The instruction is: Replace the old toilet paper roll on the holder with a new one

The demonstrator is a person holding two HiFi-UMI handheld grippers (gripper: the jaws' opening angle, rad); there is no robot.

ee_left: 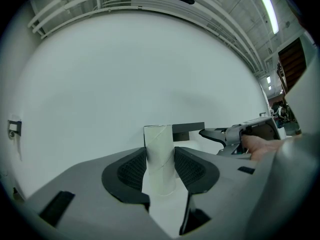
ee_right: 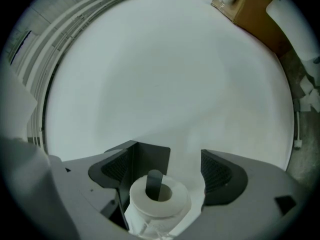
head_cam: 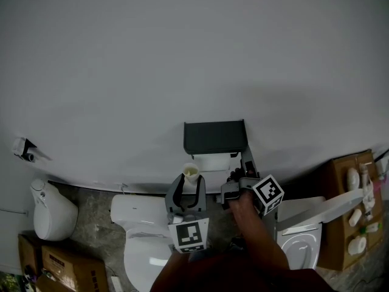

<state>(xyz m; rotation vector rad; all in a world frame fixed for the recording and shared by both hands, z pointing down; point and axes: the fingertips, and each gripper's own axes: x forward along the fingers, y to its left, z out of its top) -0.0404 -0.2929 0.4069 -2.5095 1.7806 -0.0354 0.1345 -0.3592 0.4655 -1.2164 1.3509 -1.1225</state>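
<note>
Head view — both level (side by side); left tool [head_cam: 189, 182] grips cardboard tube [ee_left: 159, 154]; right tool [ee_right: 167, 171] gapes around roll [ee_right: 160, 207].

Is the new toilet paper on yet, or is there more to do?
Nearly done, it seems. Done: the empty cardboard tube is off the holder, pinched in the left gripper. In hand: a white roll sits on the holder's peg, the right gripper's fingers apart beside it, not squeezing. Left, probably: draw back and put the tube away.
</note>
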